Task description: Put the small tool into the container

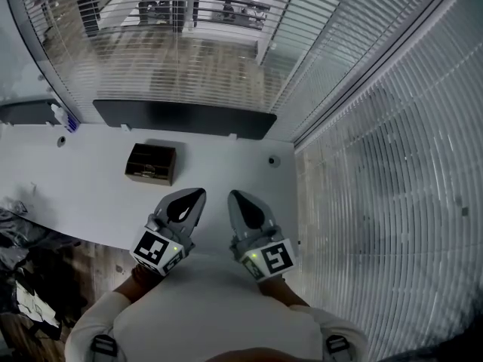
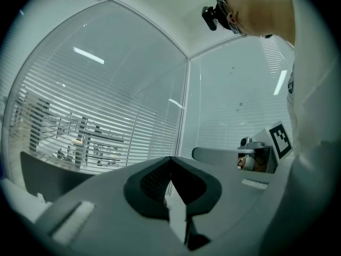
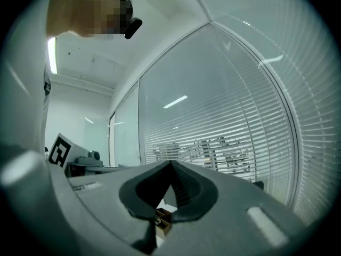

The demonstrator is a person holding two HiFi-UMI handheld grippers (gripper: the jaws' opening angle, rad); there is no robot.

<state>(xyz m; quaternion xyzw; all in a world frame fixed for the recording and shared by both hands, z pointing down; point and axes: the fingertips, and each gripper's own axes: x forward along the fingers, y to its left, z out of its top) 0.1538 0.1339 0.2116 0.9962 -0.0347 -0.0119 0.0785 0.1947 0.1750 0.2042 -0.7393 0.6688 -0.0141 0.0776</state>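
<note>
Both forearms are tucked in tight to the body. The left gripper [image 1: 198,195] and right gripper [image 1: 235,196] sit side by side over the near edge of the white table [image 1: 90,194], tips pointing forward, each pair of jaws pressed together on nothing. Further out, left of centre, stands the brown compartmented container [image 1: 151,164]; the small tool can't be picked out anywhere. Beyond it are a dark panel [image 1: 185,118] and blinds [image 1: 189,59].
</note>
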